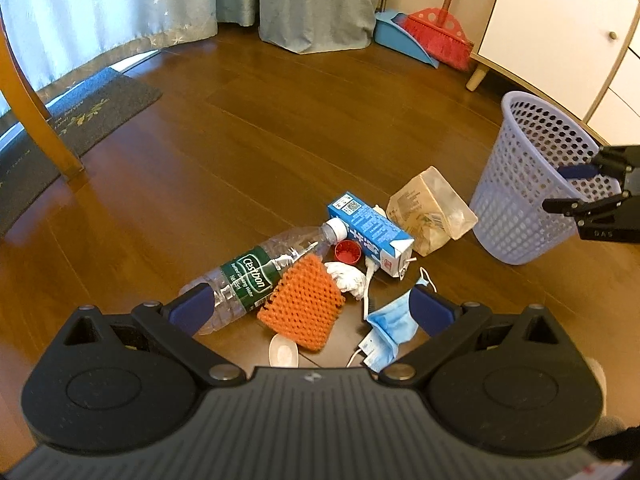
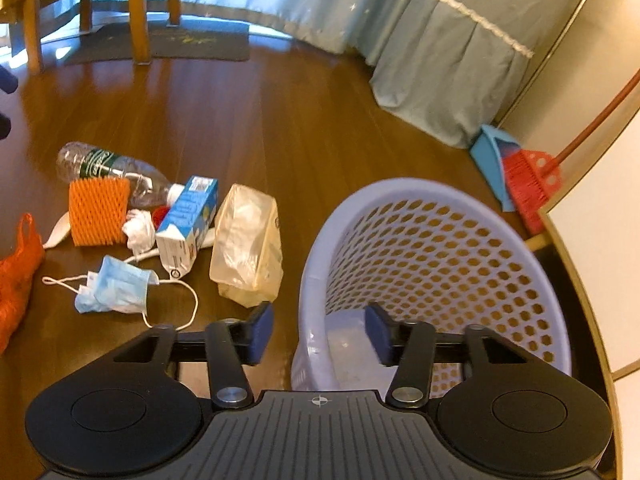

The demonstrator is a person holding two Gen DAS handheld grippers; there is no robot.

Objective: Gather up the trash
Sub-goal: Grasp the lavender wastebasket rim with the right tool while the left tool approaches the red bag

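In the left wrist view the left hand-held gripper (image 1: 308, 312) hangs low over the litter on the wooden floor (image 1: 248, 128), its 2 fingers spread wide and holding nothing. Going left to right between them lie the clear water bottle (image 1: 256, 272), the orange foam net (image 1: 302, 306), a crumpled white tissue (image 1: 348, 278) and the blue face mask (image 1: 390, 326). The bottle's long axis runs from lower left to upper right of the frame, cap end toward the blue carton (image 1: 372, 232), so it lies slantwise across the opening rather than square to it; the net sits most nearly centred and looks the readiest pick. Right of the carton comes a clear plastic bag (image 1: 432, 212), then the lilac basket (image 1: 528, 184).

The right hand-held gripper (image 2: 318, 334) is also open and empty, straddling the basket's near rim (image 2: 308, 280), 1 finger outside and 1 inside. The left is clearly nearer the litter.

A white spoon (image 1: 283, 351) and the mask's lower edge are partly cut off by the gripper body. An orange mesh bag (image 2: 16, 276) shows only in the right wrist view, clipped at the left edge.
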